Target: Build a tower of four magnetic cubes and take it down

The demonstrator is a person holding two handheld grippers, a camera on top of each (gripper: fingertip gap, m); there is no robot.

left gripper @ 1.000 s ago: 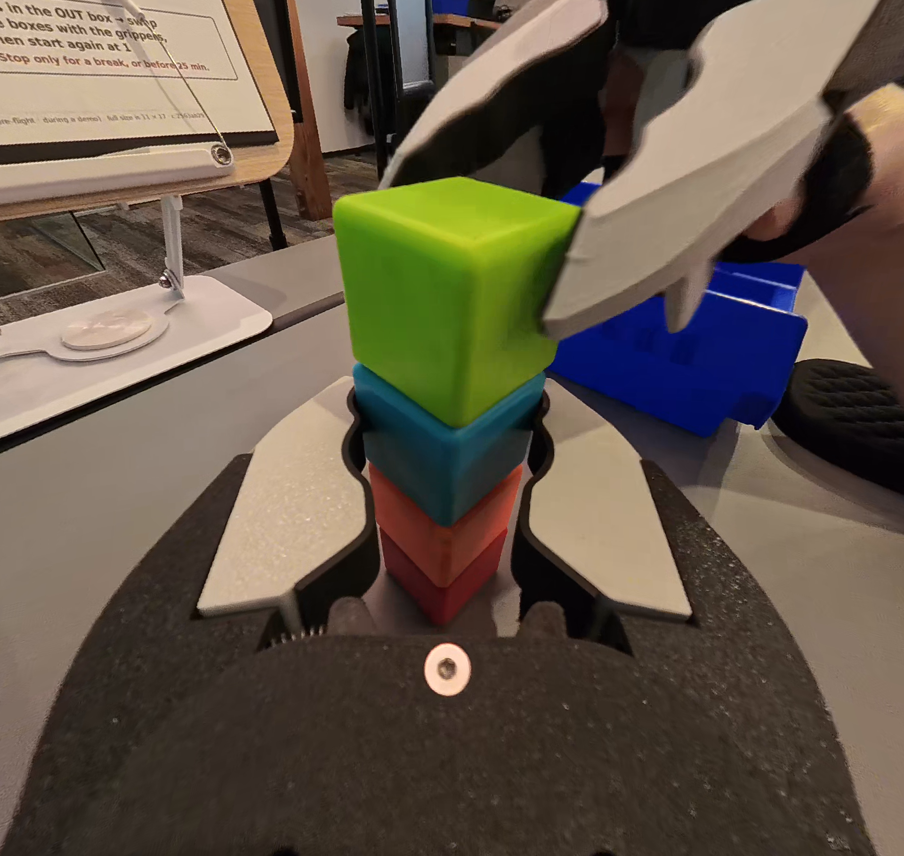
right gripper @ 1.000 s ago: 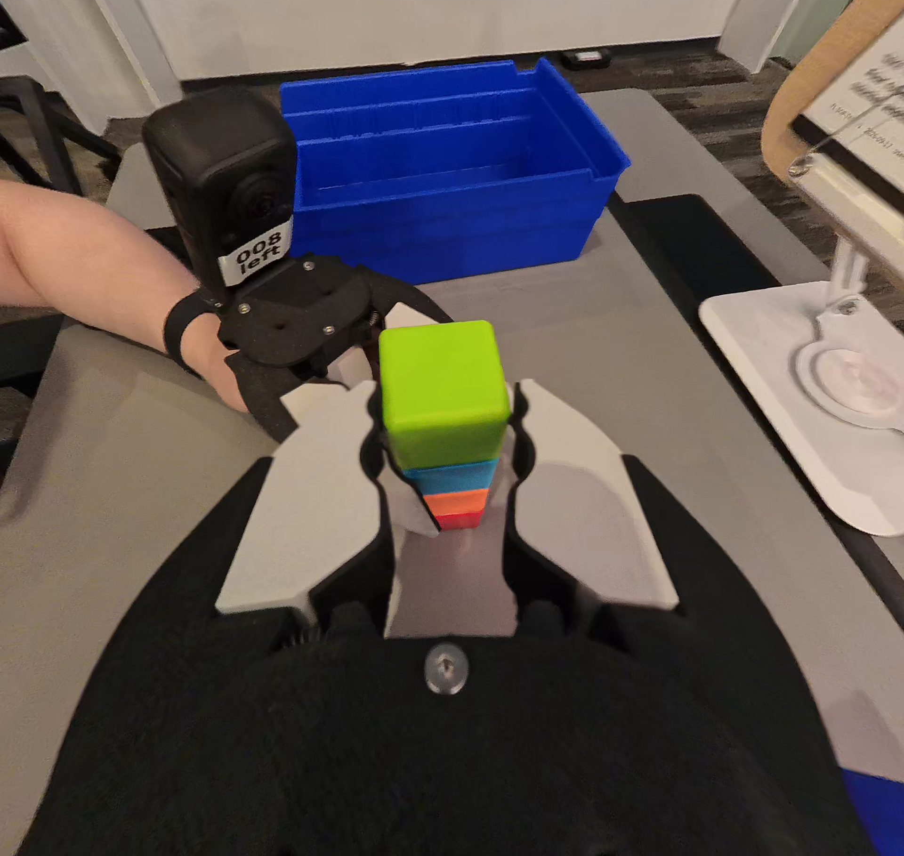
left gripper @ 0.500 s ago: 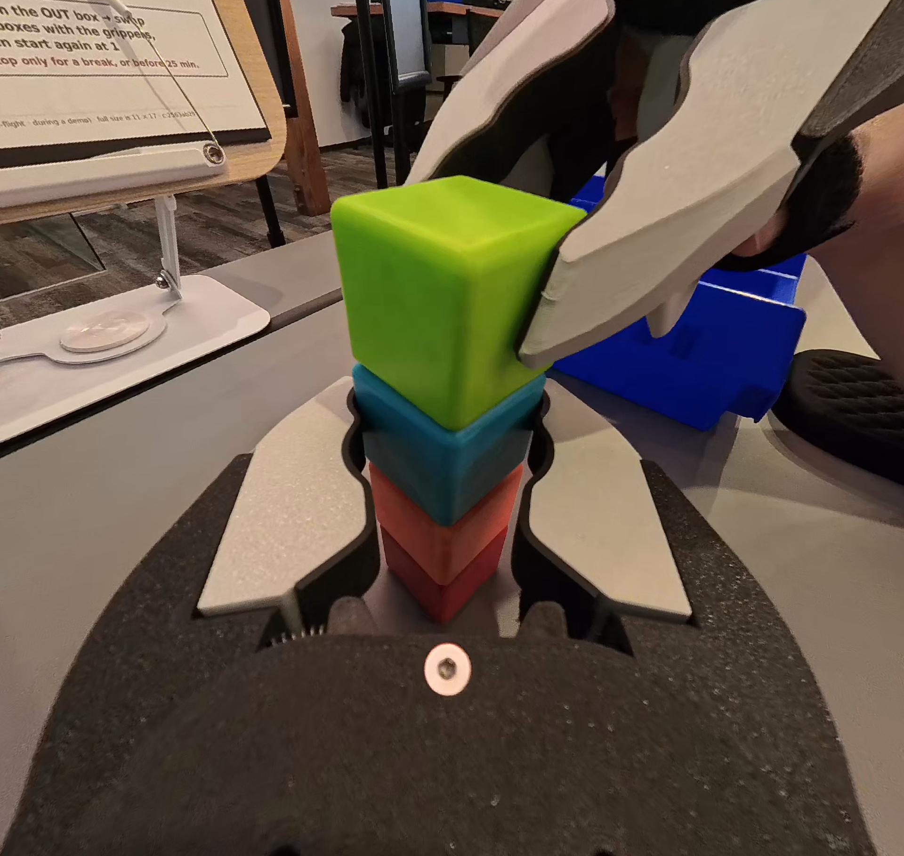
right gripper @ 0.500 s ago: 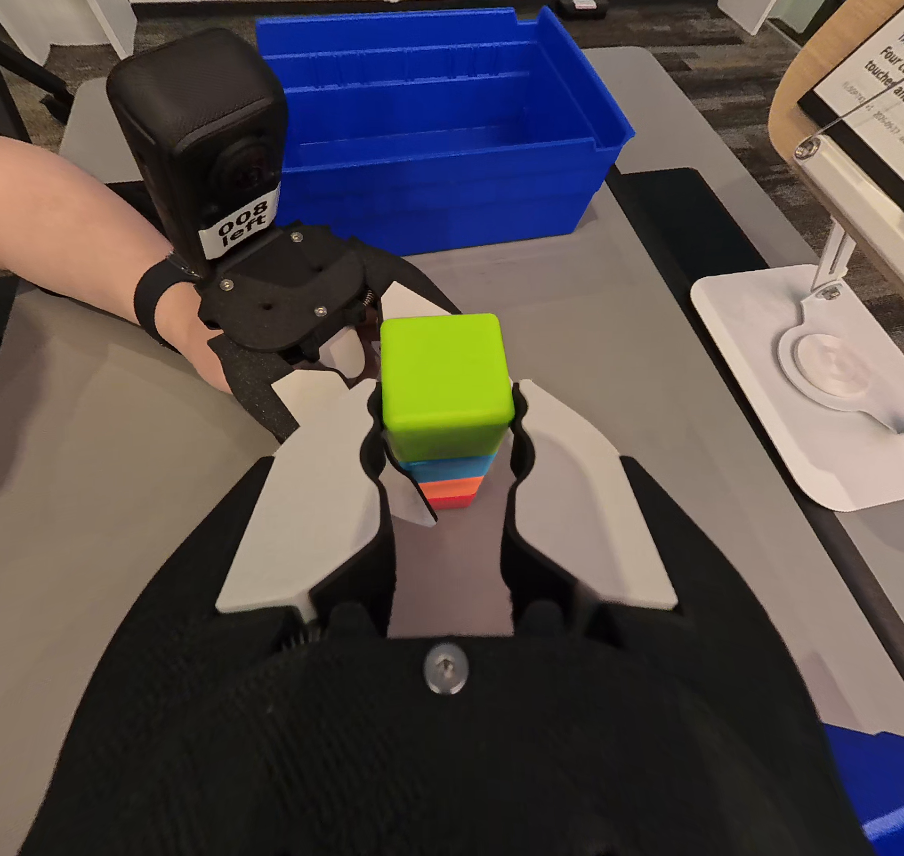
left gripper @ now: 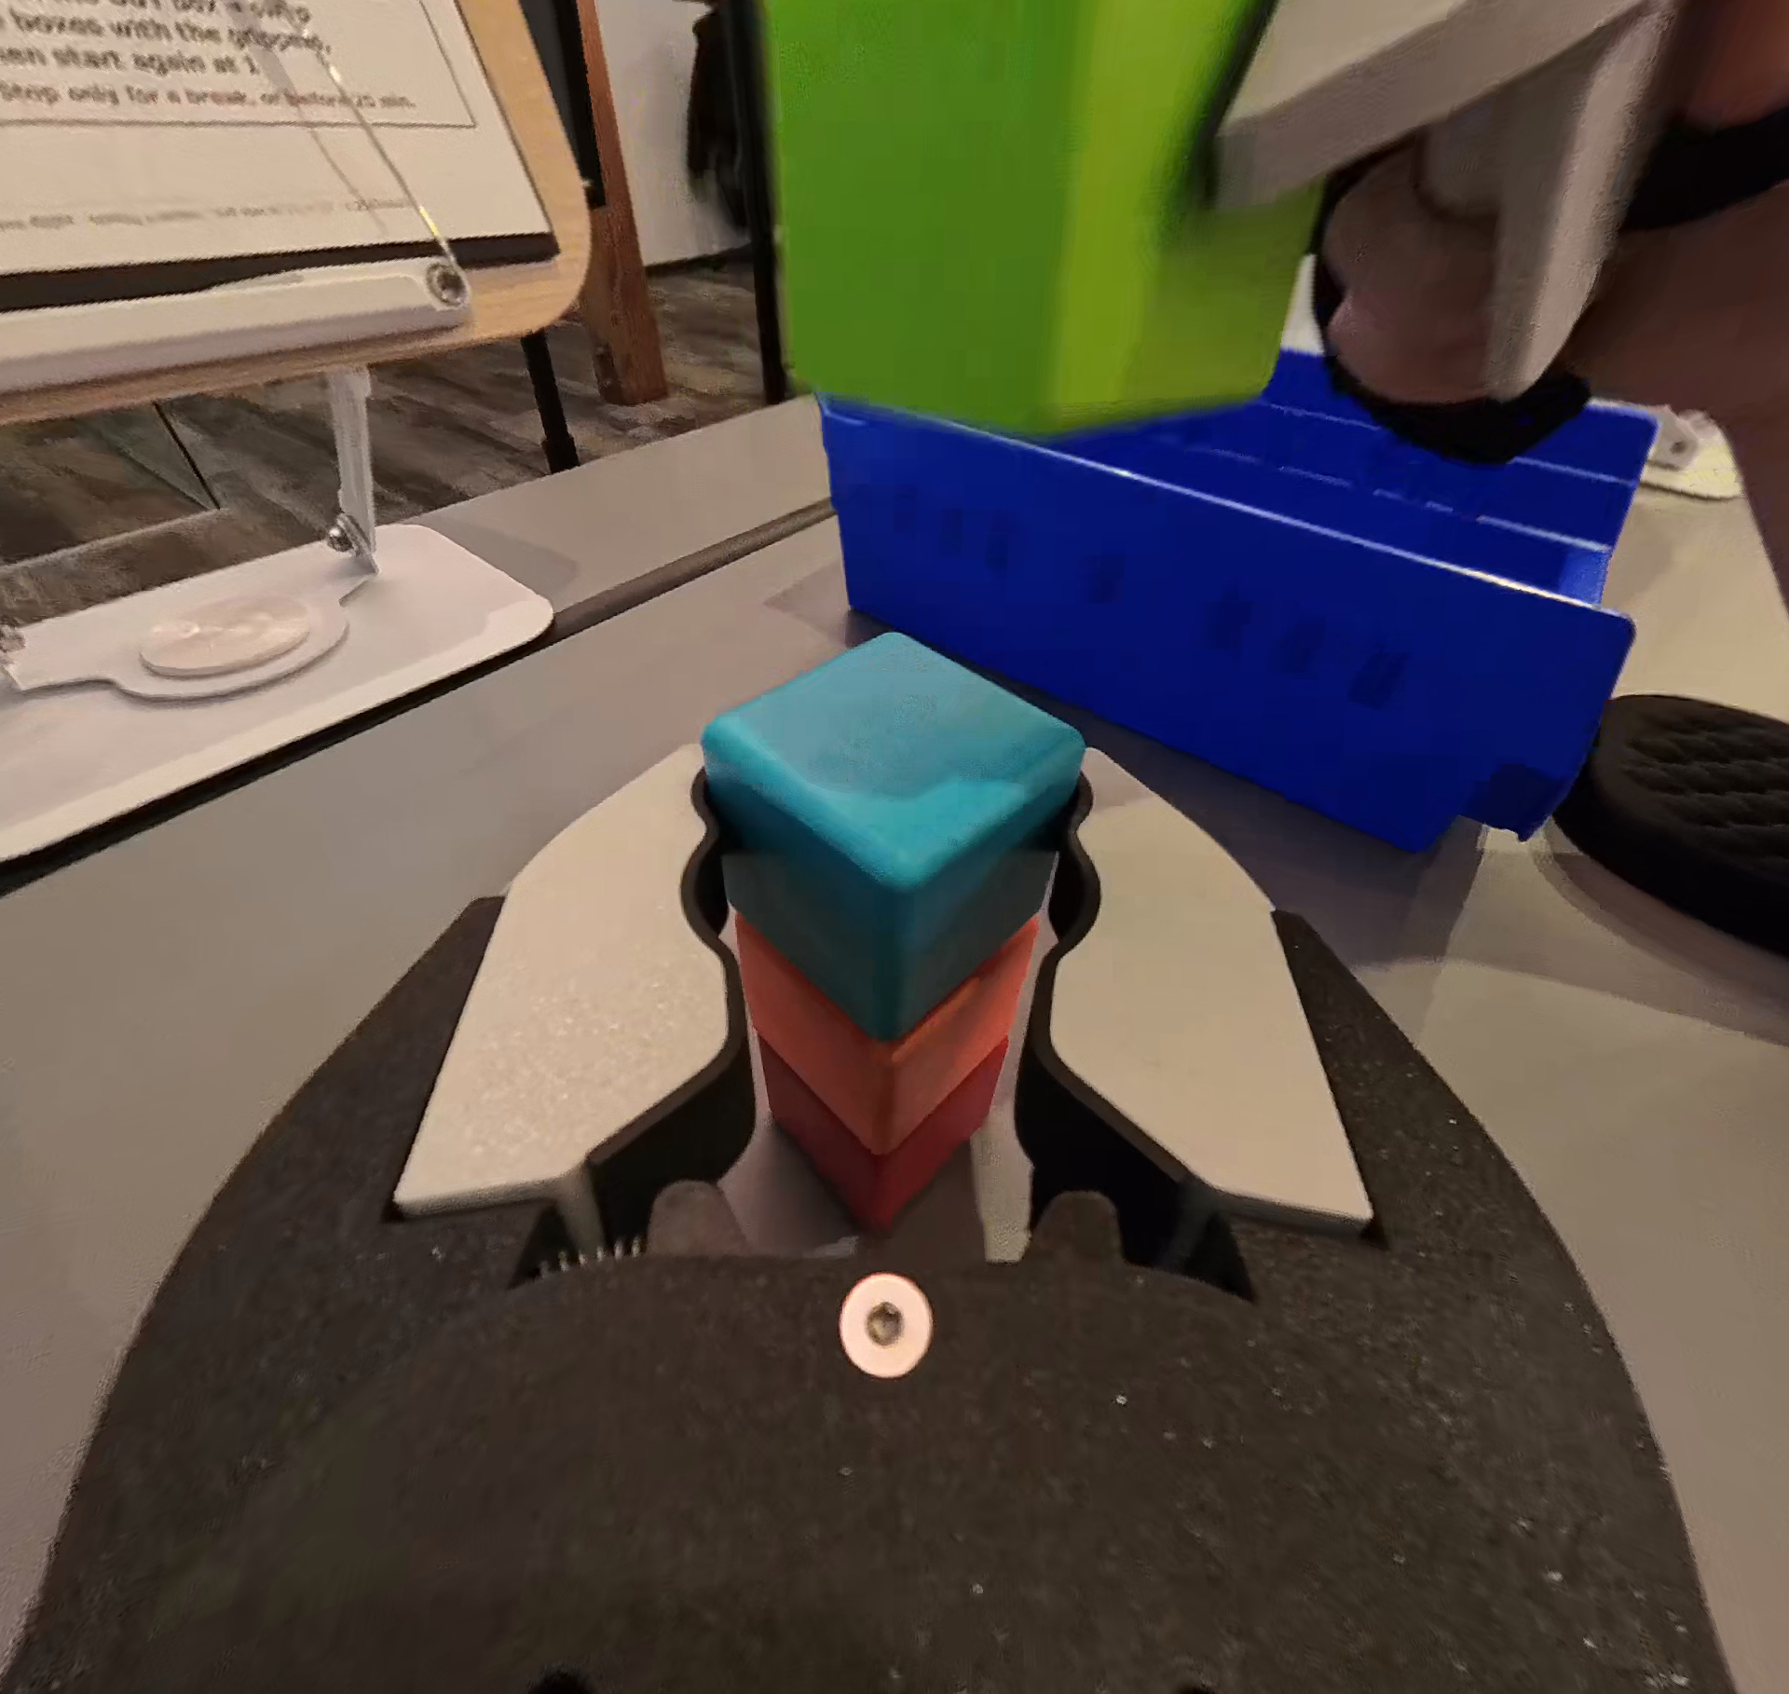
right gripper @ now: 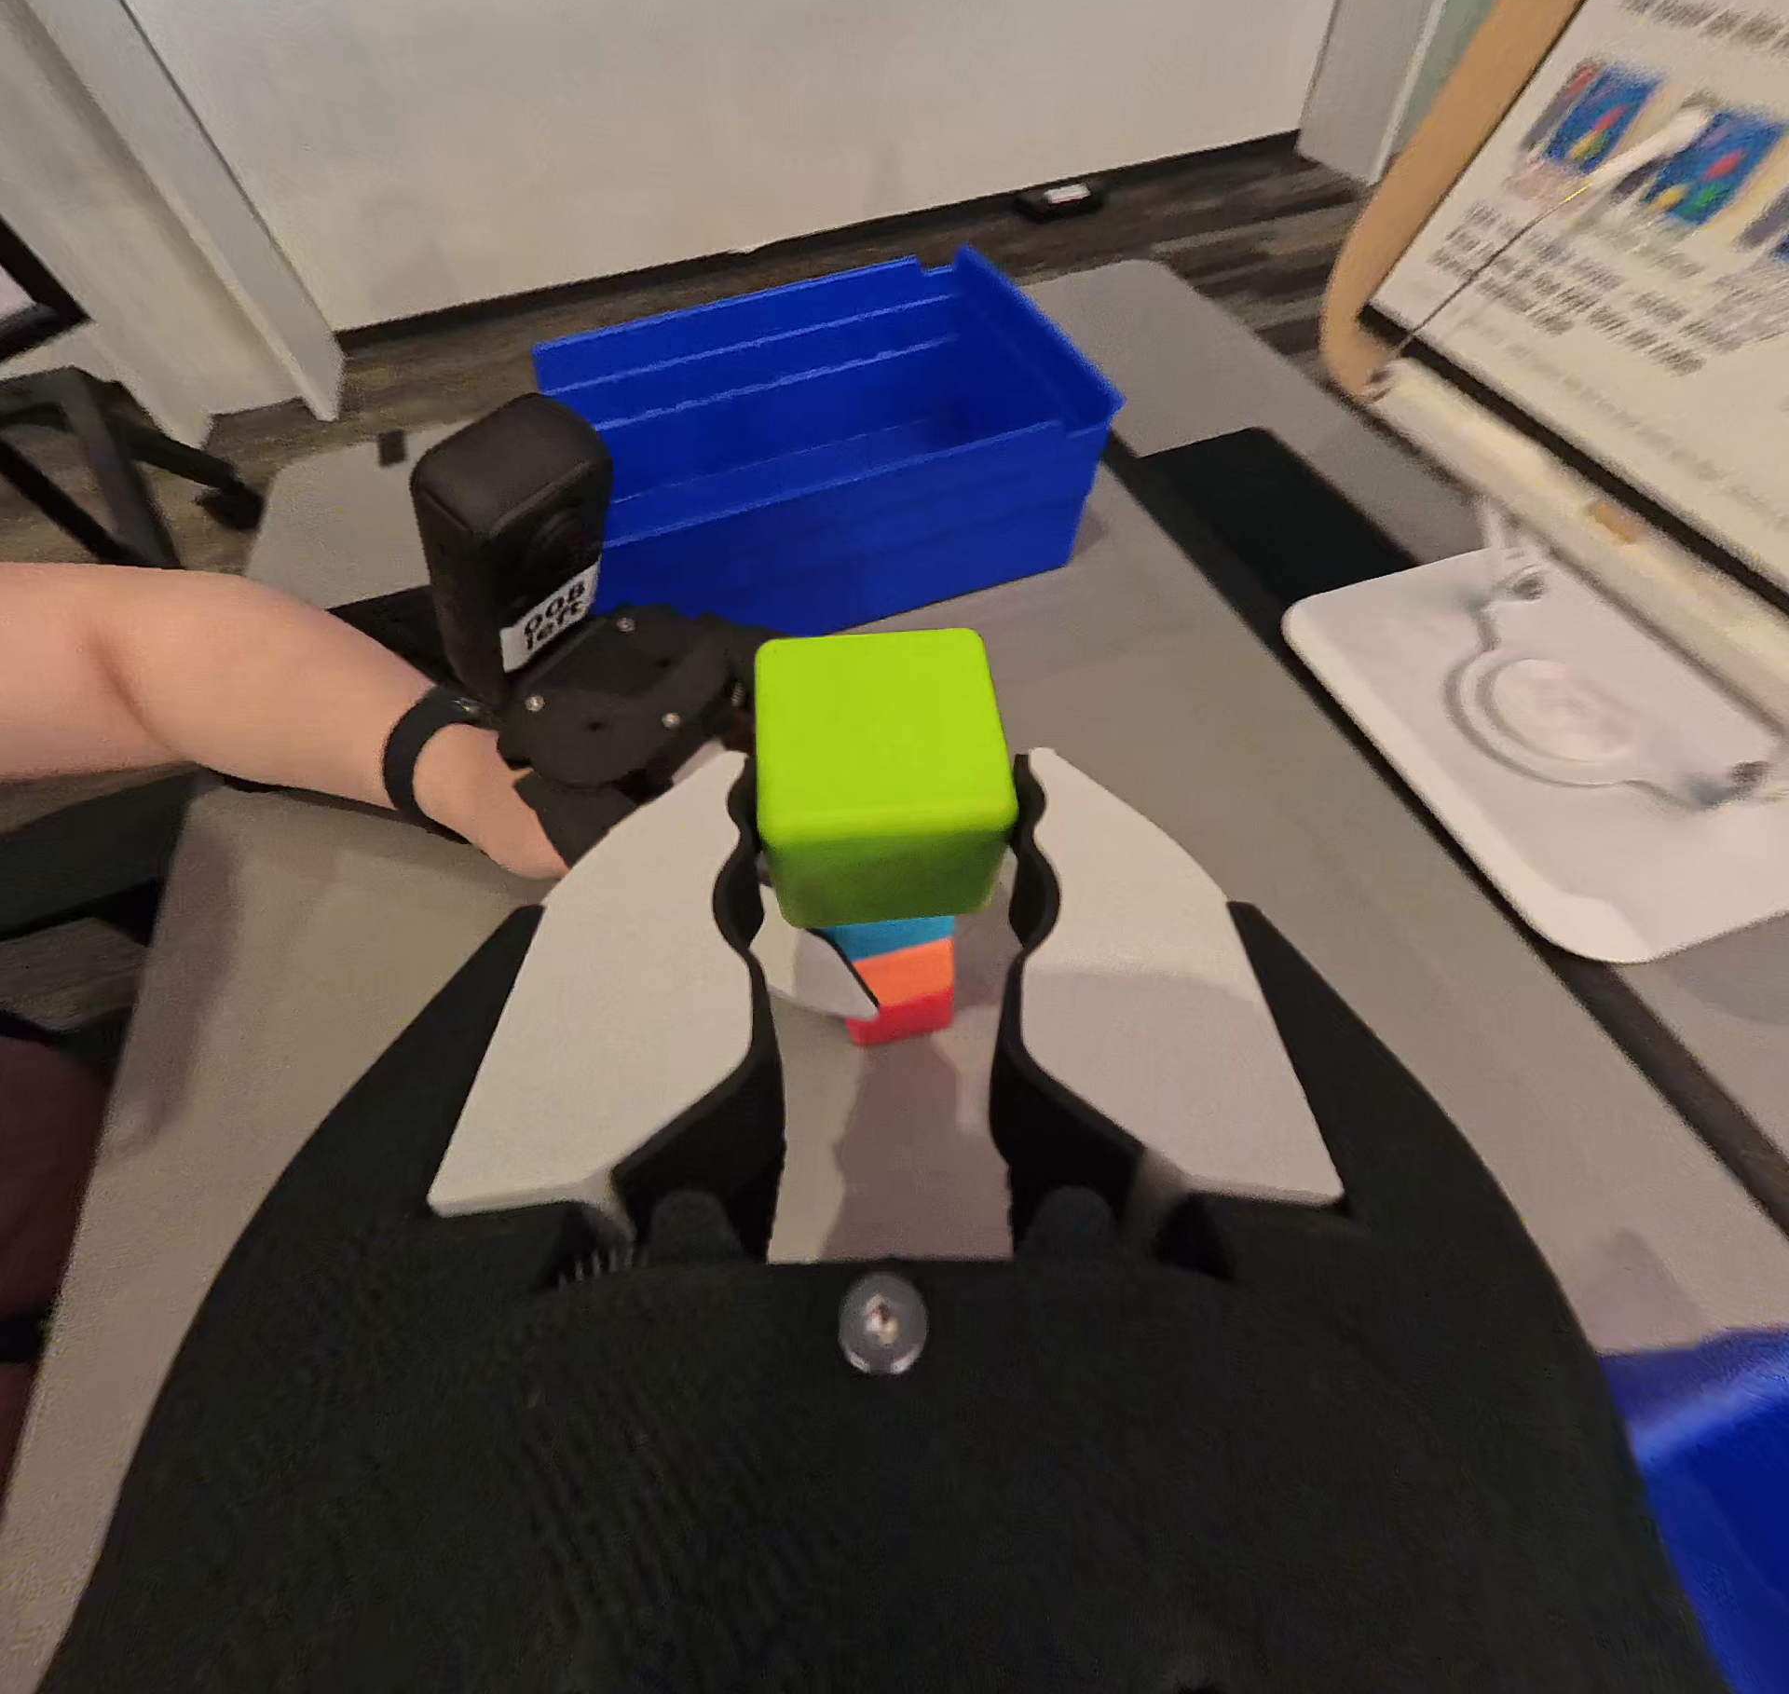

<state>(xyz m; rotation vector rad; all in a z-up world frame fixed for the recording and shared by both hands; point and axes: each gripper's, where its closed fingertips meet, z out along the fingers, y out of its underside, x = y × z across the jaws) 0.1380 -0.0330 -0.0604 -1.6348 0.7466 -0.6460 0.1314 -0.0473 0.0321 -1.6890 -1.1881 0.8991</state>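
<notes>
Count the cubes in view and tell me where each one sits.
4. The green cube is lifted clear, held in the right tool. The teal cube tops the remaining stack, gripped by the left tool, over the orange cube and red cube.

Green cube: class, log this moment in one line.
phase: takedown | right hand-held gripper: shut on green cube, above stack | left hand-held gripper: shut on teal cube

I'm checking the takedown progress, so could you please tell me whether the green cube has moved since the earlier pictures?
Yes. The green cube has gone up, off the teal cube, which stays stacked on the table.
</notes>
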